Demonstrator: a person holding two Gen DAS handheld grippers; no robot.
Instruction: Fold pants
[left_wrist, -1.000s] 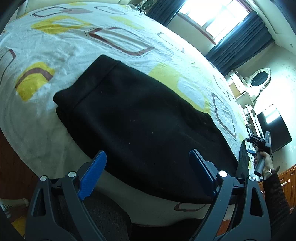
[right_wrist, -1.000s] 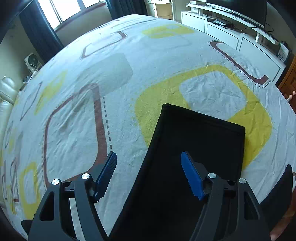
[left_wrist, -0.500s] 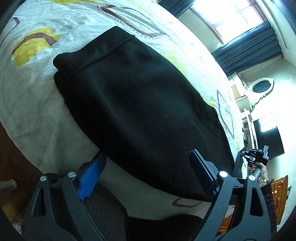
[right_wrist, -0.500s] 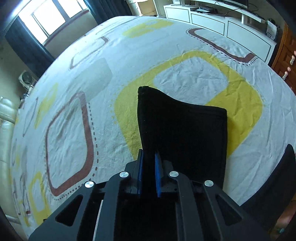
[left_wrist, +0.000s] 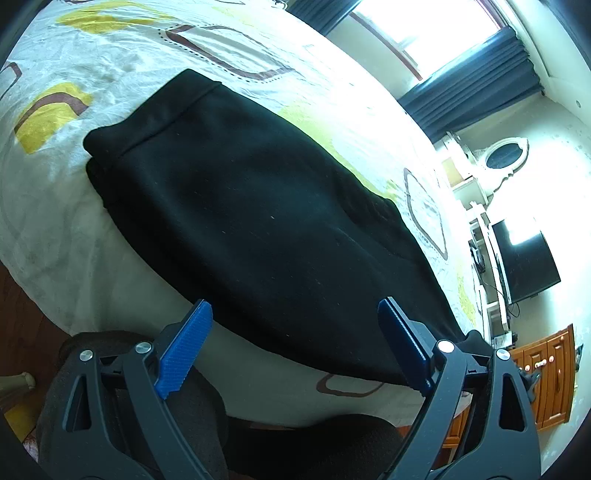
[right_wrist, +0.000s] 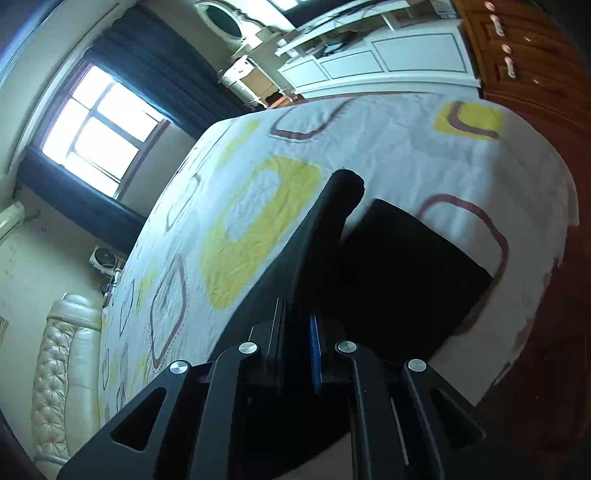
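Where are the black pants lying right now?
The black pants lie on the patterned bedsheet, ahead of the open left hand-held gripper; the right hand-held gripper pinches one lifted end.

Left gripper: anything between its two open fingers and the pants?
In the left wrist view, the left gripper frames the near edge of the black pants, with only patterned bedsheet below it.
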